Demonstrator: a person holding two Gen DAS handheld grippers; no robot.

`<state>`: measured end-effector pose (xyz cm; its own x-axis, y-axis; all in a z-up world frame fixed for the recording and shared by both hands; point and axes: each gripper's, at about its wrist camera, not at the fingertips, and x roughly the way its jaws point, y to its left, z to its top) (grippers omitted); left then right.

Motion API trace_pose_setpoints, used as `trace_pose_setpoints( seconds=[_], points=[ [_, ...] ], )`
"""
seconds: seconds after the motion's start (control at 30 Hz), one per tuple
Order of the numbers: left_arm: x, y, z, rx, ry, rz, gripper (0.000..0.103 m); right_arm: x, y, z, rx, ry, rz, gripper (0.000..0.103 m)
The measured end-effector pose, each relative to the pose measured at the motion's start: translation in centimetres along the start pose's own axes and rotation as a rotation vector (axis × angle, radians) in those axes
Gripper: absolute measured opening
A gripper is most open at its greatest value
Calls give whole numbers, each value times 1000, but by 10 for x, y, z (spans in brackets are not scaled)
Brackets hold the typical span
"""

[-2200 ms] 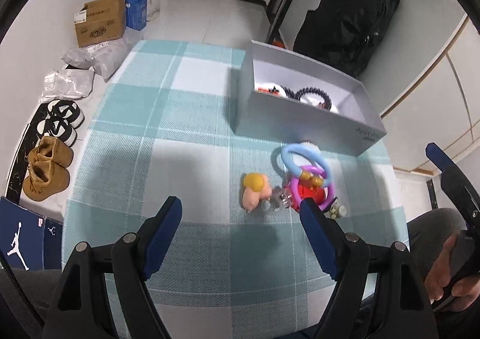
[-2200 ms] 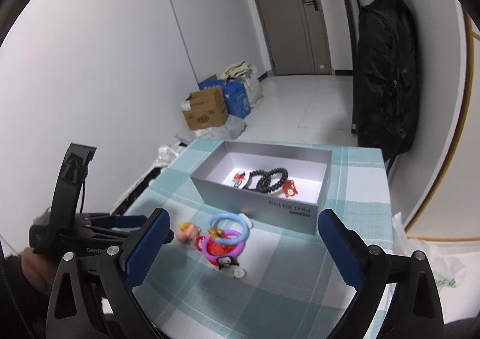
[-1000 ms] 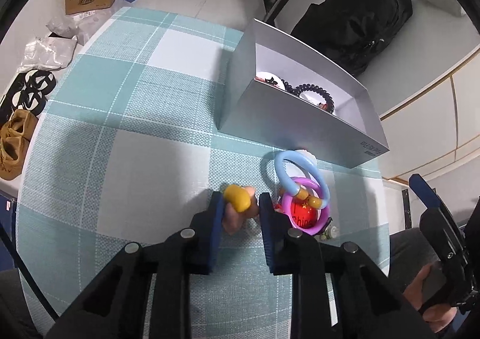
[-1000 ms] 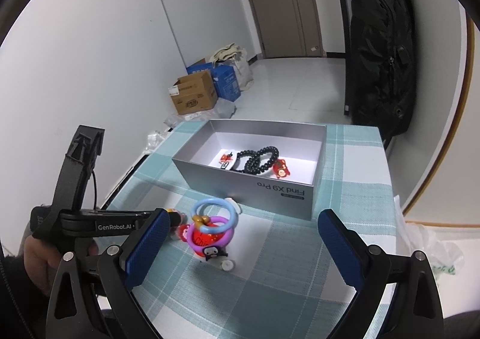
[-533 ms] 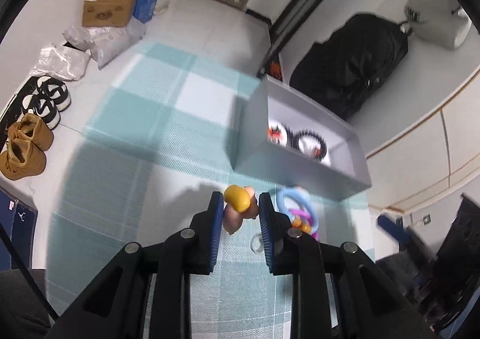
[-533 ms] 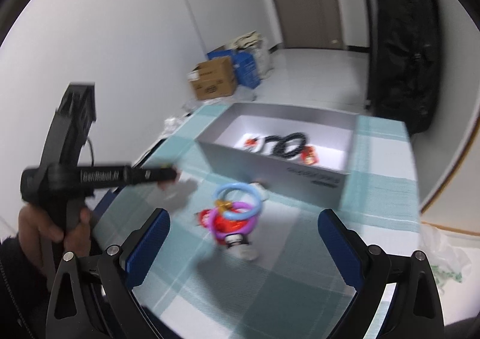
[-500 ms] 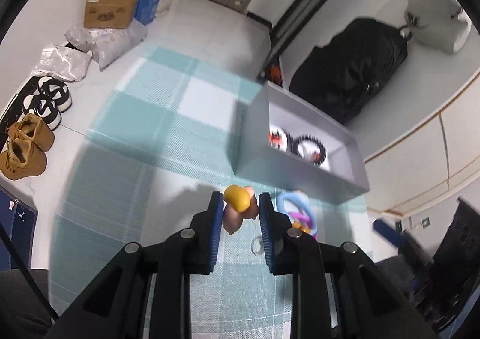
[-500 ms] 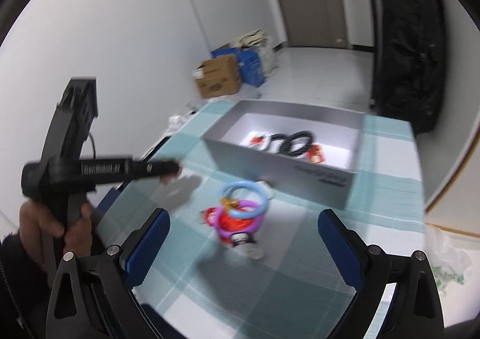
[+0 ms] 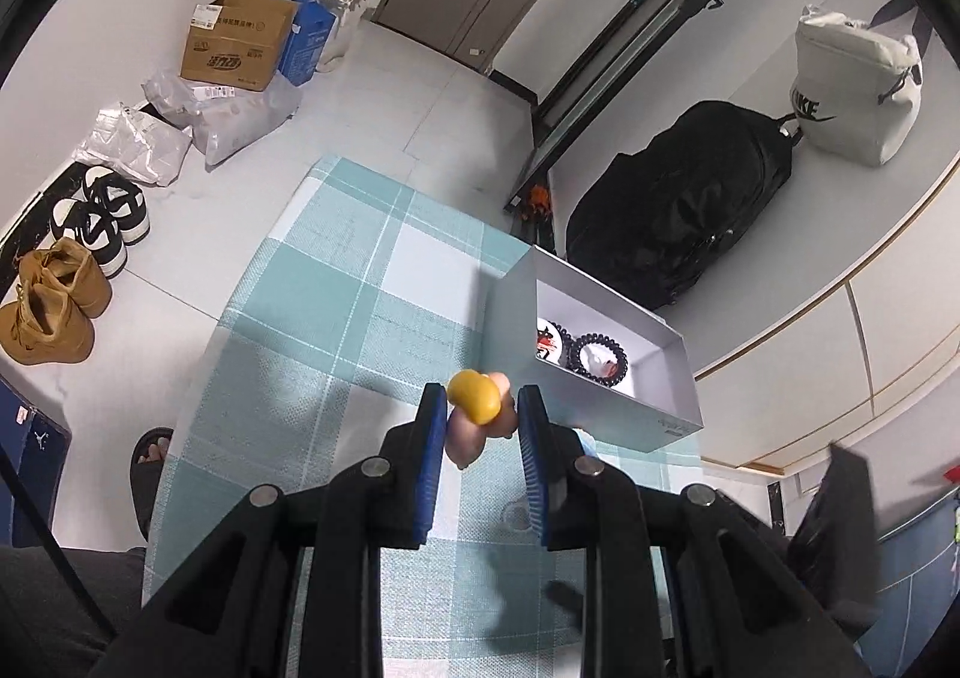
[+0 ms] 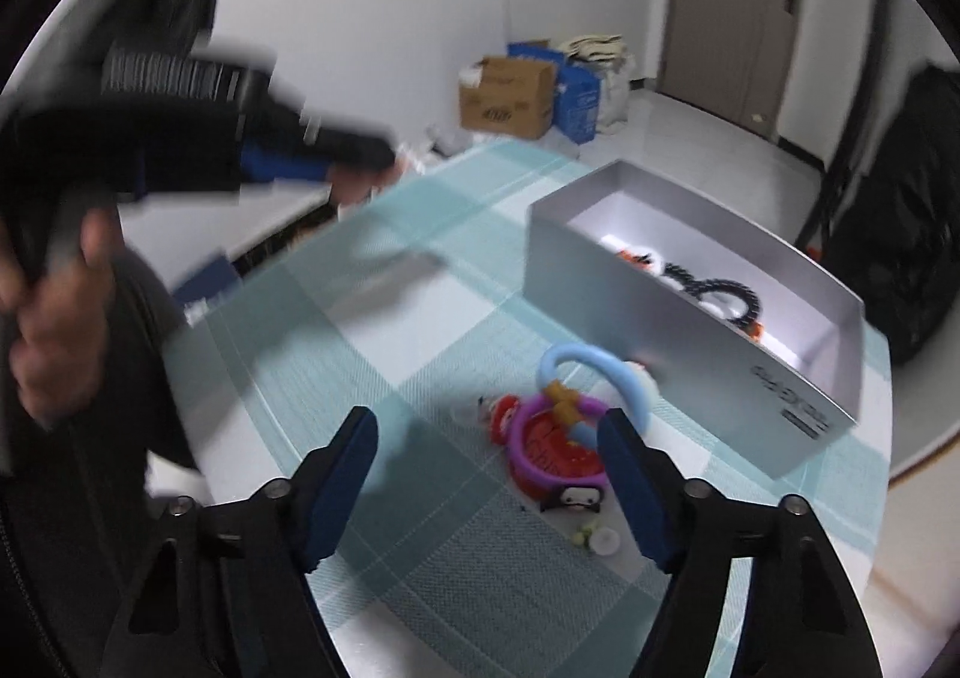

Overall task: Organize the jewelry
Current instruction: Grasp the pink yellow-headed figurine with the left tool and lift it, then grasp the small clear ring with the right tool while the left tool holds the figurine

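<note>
Your left gripper (image 9: pixel 483 417) pinches a small yellow-and-pink charm (image 9: pixel 477 408), lifted above the checked tablecloth (image 9: pixel 336 318) just near of the grey box (image 9: pixel 606 378). Your right gripper (image 10: pixel 489 438) has just been closing, nothing between its pads; it hangs half-wide over the pile of rings (image 10: pixel 570 414) beside the box.
</note>
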<state>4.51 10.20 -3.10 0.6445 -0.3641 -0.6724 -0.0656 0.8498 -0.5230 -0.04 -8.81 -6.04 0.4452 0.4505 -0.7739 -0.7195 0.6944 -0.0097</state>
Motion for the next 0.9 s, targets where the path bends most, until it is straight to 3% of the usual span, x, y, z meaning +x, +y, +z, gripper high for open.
trace_pose_setpoints(
  seconds=[0.23,0.4,0.6,0.9],
  points=[
    [-5,7,3,-33,1,-36,19,25,29,-2,-201,55,-107,57],
    [-4,10,3,-46,18,-43,19,35,31,2,-208,82,-144,50],
    [-2,9,4,-41,25,-39,19,40,34,5,-214,101,-147,29],
    [1,12,3,-53,43,-39,19,34,23,9,-113,110,-77,28]
  ],
)
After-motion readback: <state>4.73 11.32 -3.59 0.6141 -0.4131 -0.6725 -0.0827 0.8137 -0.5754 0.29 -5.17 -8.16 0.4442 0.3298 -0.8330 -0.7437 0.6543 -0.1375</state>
